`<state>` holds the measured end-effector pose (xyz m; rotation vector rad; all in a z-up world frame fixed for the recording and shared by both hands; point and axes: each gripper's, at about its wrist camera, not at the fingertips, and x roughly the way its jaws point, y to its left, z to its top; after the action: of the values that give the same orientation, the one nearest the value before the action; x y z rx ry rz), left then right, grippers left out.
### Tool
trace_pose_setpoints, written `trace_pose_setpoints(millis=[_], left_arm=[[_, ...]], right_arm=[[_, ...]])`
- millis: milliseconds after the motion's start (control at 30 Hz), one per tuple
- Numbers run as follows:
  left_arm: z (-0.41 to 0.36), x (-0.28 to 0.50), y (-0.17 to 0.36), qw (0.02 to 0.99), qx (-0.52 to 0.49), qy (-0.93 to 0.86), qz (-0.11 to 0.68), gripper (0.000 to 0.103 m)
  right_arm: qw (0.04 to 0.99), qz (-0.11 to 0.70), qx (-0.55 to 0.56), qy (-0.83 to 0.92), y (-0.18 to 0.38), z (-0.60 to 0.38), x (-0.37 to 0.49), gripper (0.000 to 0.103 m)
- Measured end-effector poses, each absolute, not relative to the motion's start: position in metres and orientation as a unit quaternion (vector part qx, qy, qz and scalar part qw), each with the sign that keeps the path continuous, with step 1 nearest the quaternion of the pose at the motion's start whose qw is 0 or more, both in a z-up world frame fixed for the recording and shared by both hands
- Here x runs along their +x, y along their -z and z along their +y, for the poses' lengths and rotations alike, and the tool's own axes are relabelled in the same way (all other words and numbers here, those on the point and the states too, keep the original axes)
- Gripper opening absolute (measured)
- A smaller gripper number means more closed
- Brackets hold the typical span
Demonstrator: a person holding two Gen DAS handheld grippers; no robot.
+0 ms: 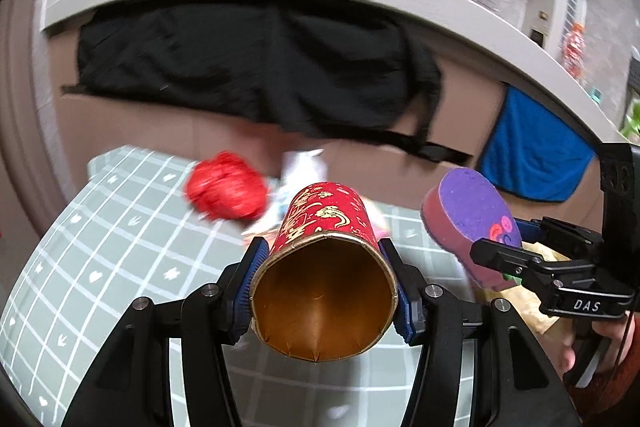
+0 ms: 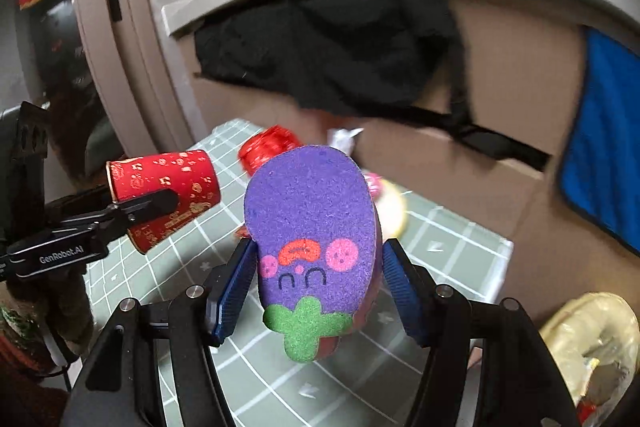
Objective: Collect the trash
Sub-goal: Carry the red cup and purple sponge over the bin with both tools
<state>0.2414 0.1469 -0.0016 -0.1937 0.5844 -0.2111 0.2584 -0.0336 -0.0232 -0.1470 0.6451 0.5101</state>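
Note:
My left gripper (image 1: 324,279) is shut on a red paper cup with gold print (image 1: 326,227), held above the table with its open mouth toward the camera. The cup also shows in the right wrist view (image 2: 168,187), where the left gripper (image 2: 160,205) clamps it. My right gripper (image 2: 316,279) is shut on a purple eggplant-shaped sponge (image 2: 312,227) with a painted face and green stem. The sponge also shows in the left wrist view (image 1: 472,215), held by the right gripper (image 1: 500,243). A crumpled red wrapper (image 1: 226,191) lies on the table ahead; it also shows in the right wrist view (image 2: 268,147).
A green checked tablecloth (image 1: 100,259) covers the table. A cardboard box (image 1: 360,163) lined with a black bag (image 1: 256,67) stands behind it. White crumpled paper (image 1: 302,163) lies beside the red wrapper. A blue cloth (image 1: 532,155) hangs right. A clear plastic lid (image 2: 592,343) lies lower right.

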Motion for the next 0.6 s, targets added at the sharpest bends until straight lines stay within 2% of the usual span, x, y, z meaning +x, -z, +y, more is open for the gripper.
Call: trace_pose_setpoints(millis=[333, 600], left_arm=[[0.015, 0.264, -0.022, 0.944, -0.058, 0.183, 0.267, 0.056], [-0.097, 0.269, -0.012, 0.924, -0.021, 0.262, 0.279, 0.056]], right_arm=[[0.956, 0.252, -0.057, -0.139, -0.004, -0.153, 0.217, 0.062], [0.967, 0.252, -0.008, -0.044, -0.009, -0.259, 0.190, 0.062]])
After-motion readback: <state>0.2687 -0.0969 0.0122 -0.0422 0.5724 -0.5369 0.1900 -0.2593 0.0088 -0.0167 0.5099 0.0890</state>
